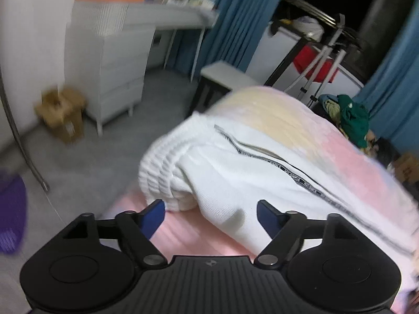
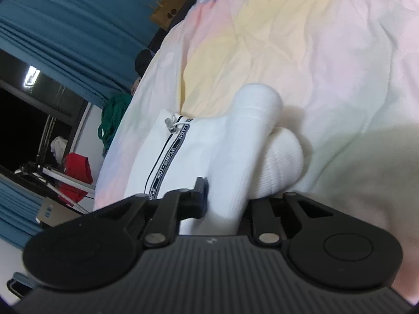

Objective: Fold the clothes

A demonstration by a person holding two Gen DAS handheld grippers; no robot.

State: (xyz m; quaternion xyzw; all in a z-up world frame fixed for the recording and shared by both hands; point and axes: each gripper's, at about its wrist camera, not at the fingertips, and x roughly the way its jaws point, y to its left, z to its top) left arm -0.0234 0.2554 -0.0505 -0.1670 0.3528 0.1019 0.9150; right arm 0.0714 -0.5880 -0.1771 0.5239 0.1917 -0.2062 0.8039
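**Soft white knit, half folded on the bed**

Left wrist view: your left gripper (image 1: 210, 216) stands wide open and empty; the white ribbed-knit garment with black lettered tape (image 1: 235, 167) lies at twelve o'clock on the pink-and-yellow bedsheet (image 1: 371, 183).

Right wrist view: your right gripper (image 2: 225, 196) is part open around a fold. The knit looks light and floppy; take doubled edges.

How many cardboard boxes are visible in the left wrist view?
2. One cardboard box stands on the floor beside the white drawer unit; another cardboard box shows at the right edge, past the bed. More may be hidden behind it.
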